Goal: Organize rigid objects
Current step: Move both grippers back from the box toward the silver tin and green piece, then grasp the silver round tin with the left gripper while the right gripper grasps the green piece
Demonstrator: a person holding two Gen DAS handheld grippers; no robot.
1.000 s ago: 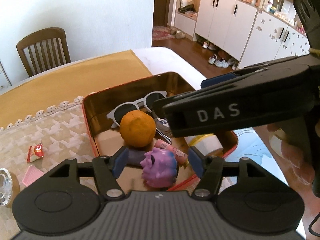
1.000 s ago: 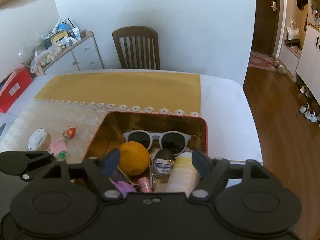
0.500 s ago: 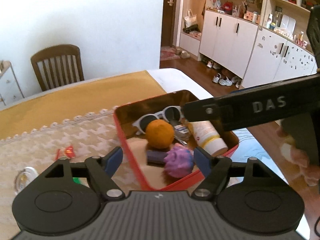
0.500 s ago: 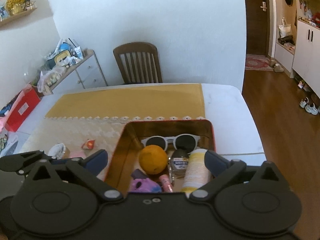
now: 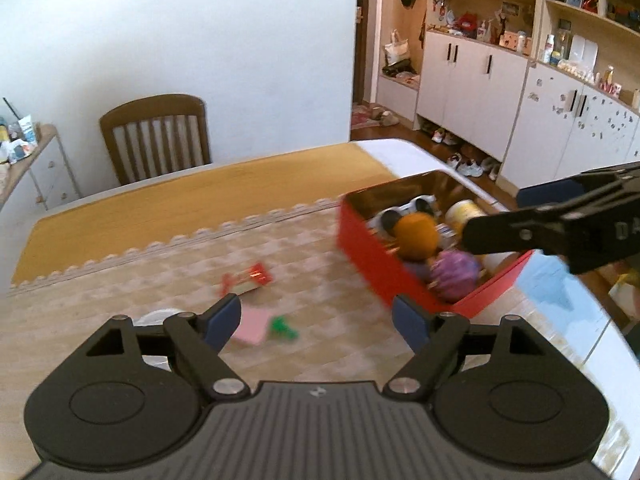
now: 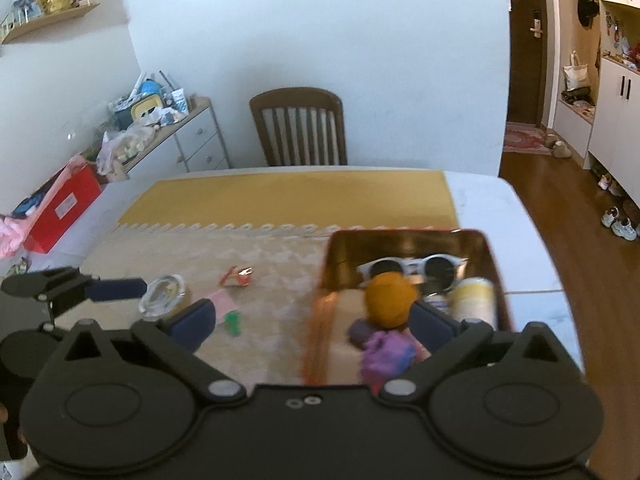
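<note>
A red tin box (image 5: 362,258) (image 6: 326,268) stands on the table and holds white sunglasses (image 6: 416,266), an orange (image 6: 390,300), a purple toy (image 6: 386,354), a yellow-white tube (image 6: 474,300) and small items. My left gripper (image 5: 318,322) is open and empty, left of the box, above a pink note (image 5: 250,330) and a green piece (image 5: 282,326). My right gripper (image 6: 312,320) is open and empty, over the box's near left edge. A red wrapper (image 5: 248,278) and a glass dish (image 6: 164,294) lie loose on the cloth.
A wooden chair (image 6: 298,126) stands at the table's far side. A yellow runner (image 6: 288,198) covers the far half. Drawers with clutter (image 6: 176,136) stand at the left, white cabinets (image 5: 500,92) at the right. The table's right edge (image 6: 536,240) drops to wood floor.
Both grippers have pulled back and swung left from the box. The left one let go of the purple toy, which now lies in the box. The right gripper's jaws stand wider.
</note>
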